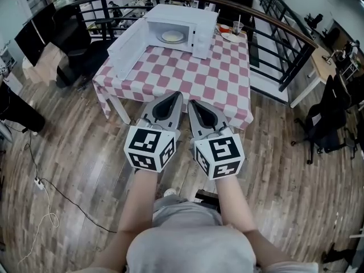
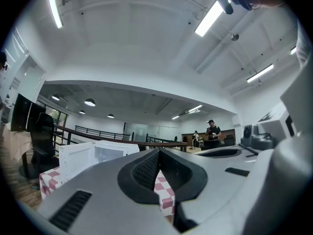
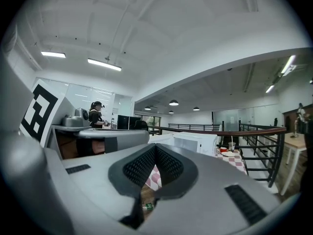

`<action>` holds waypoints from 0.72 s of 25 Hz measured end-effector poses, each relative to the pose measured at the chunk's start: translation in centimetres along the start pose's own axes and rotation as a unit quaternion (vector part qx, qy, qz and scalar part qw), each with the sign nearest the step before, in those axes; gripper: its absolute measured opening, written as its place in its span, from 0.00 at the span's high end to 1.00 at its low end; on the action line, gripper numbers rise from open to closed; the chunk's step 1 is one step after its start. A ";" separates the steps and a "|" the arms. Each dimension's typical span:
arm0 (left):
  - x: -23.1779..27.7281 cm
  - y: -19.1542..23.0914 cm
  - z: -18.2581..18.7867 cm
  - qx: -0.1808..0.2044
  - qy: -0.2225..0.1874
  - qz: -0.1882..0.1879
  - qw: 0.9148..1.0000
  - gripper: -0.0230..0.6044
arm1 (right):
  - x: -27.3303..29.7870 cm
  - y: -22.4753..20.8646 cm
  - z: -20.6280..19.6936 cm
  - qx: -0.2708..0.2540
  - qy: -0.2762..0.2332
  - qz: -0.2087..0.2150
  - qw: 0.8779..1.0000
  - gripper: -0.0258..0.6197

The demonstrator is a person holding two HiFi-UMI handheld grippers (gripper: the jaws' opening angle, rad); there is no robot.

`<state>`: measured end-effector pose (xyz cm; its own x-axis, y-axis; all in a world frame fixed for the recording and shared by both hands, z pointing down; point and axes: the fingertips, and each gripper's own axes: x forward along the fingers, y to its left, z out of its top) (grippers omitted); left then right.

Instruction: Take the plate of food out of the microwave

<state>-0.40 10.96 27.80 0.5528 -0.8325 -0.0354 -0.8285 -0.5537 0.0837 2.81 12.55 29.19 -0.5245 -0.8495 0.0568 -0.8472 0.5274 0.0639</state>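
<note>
A white microwave point(image 1: 182, 24) stands at the far side of a table with a pink-and-white checked cloth point(image 1: 199, 78). Its door point(image 1: 128, 47) hangs open to the left. Inside lies a pale plate of food point(image 1: 172, 36). My left gripper point(image 1: 177, 94) and right gripper point(image 1: 191, 102) are held side by side over the wooden floor, short of the table's near edge and well away from the microwave. Both are shut with nothing in them. The left gripper view shows the shut jaws point(image 2: 159, 151) and the microwave point(image 2: 93, 155) beyond; the right gripper view shows its shut jaws point(image 3: 155, 147) and the microwave point(image 3: 195, 142).
A second plate point(image 1: 232, 37) and a cup point(image 1: 237, 26) sit on the table's far right corner. A curved black railing point(image 1: 284, 27) runs behind the table. Office chairs point(image 1: 327, 124) and a desk point(image 1: 321, 67) stand at right, and a cable point(image 1: 45, 198) lies on the floor at left.
</note>
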 end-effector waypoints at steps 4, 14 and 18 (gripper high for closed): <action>0.8 1.3 -0.1 -0.002 0.003 -0.002 1.000 0.96 | 1.7 -0.1 0.0 0.002 0.003 0.000 1.000 0.92; 4.1 5.9 0.3 0.001 -0.003 -0.012 1.000 0.96 | 7.3 -1.1 0.3 0.002 0.001 -0.008 1.000 0.92; 5.4 7.3 -0.3 -0.009 0.001 -0.013 1.000 0.96 | 8.9 -1.5 -0.3 0.000 0.009 -0.008 1.000 0.92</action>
<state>-3.45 2.38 28.48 0.5737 -0.8183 -0.0363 -0.8125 -0.5741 0.1009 -0.58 4.15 29.86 -0.5094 -0.8573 0.0746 -0.8554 0.5139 0.0642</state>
